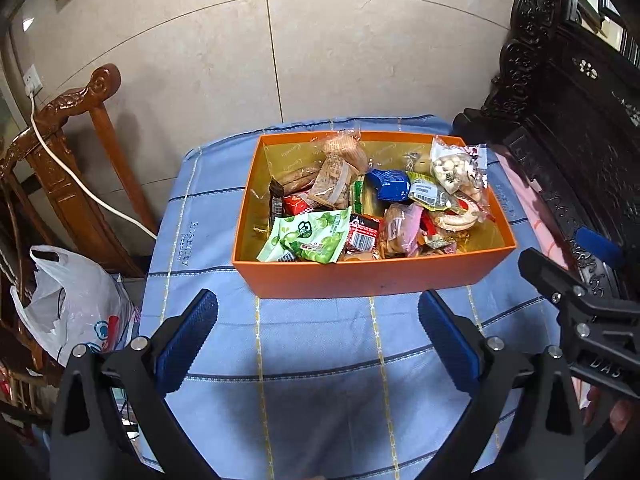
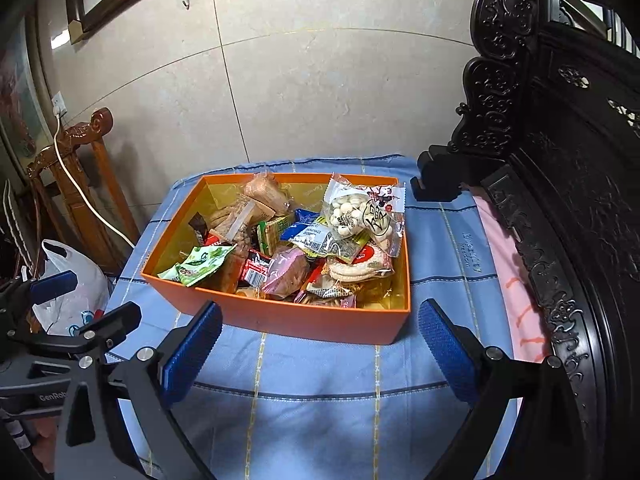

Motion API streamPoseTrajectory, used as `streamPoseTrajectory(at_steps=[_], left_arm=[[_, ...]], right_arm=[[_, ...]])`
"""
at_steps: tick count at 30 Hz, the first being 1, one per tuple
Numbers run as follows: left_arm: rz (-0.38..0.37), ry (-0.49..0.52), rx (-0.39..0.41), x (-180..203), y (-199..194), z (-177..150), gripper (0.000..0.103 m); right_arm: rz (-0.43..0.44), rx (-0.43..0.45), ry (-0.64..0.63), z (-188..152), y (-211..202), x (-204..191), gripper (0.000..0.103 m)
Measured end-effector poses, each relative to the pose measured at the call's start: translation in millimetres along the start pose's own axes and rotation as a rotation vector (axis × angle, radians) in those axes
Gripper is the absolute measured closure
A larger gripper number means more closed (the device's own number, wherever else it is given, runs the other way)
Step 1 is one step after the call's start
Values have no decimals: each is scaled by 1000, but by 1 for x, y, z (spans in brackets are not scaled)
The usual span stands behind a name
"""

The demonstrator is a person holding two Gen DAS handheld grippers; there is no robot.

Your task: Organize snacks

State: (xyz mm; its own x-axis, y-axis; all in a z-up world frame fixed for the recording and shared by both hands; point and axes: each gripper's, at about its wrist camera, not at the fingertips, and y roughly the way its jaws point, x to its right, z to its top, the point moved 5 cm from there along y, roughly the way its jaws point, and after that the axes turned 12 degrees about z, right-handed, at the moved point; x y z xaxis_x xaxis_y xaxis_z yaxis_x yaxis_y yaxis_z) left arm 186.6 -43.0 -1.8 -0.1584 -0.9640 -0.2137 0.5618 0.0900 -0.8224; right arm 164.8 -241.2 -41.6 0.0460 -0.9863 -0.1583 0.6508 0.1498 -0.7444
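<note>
An orange box (image 1: 360, 278) with a gold lining stands on the blue checked tablecloth (image 1: 320, 360); it also shows in the right wrist view (image 2: 304, 326). It holds several snack packs, among them a green pack (image 1: 308, 236) (image 2: 200, 266), a clear bag of white balls (image 1: 456, 170) (image 2: 360, 210), a blue pack (image 1: 390, 186) and a pink pack (image 2: 286, 272). My left gripper (image 1: 318, 312) is open and empty, hovering just in front of the box. My right gripper (image 2: 320, 320) is open and empty, also in front of the box, to the right of the left one.
A dark carved wooden bench back (image 1: 568, 120) (image 2: 560, 200) borders the table on the right. A brown wooden chair (image 1: 80, 152) with a white cable and a white plastic bag (image 1: 72, 304) stand on the left. A tiled wall is behind.
</note>
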Motion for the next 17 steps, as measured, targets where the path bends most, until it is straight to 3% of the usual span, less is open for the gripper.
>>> streamPoseTrajectory(at_steps=[4,10,17], left_arm=[[-71,-84,-6,-9,-9,-5,4],[-15,-58,18,-14,-19,-10,4],[-30,-57,-3,-18,-25,-16,4]], right_arm=[[-3,4,-1,-3,-8,-3,4],[1,16,-10,-5,-18,-8,4],[-5,17,-25,-5,-26,-15,4]])
